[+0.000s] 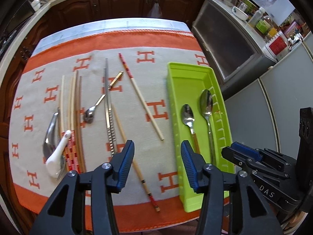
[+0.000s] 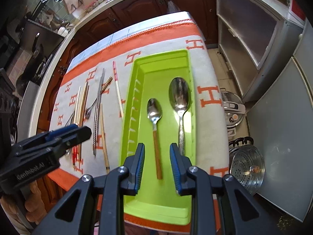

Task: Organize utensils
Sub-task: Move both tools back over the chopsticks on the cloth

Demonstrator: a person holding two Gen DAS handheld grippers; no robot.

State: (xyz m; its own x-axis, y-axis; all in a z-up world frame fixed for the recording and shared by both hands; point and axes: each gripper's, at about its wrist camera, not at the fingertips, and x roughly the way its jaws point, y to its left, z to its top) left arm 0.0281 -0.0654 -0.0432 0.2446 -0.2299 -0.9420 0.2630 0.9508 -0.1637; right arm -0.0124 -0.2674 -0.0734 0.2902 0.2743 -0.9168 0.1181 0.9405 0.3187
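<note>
Far left on the orange-and-cream patterned cloth [image 1: 156, 39]: white ceramic soup spoon [image 1: 57, 156] atop a steel ladle spoon [image 1: 49, 133], then pale bamboo chopsticks [image 1: 73, 101], small steel teaspoon [image 1: 91, 113], ridged metal chopsticks [image 1: 108, 107]. Left gripper [image 1: 157, 162]: jaws spread, empty. Lime-green plastic tray [image 1: 176, 90] holding wood-handled spoon [image 2: 154, 121] and large steel spoon [image 2: 180, 101]. Right gripper [image 2: 157, 166]: jaws parted, nothing pinched. Likely risks: crossed chopsticks dragging neighbours when lifted; grippers colliding over the tray.

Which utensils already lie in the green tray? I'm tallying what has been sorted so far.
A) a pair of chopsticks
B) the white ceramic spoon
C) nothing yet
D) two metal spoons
D: the green tray holds a small spoon with a brown handle and a larger all-metal spoon, side by side.
</note>
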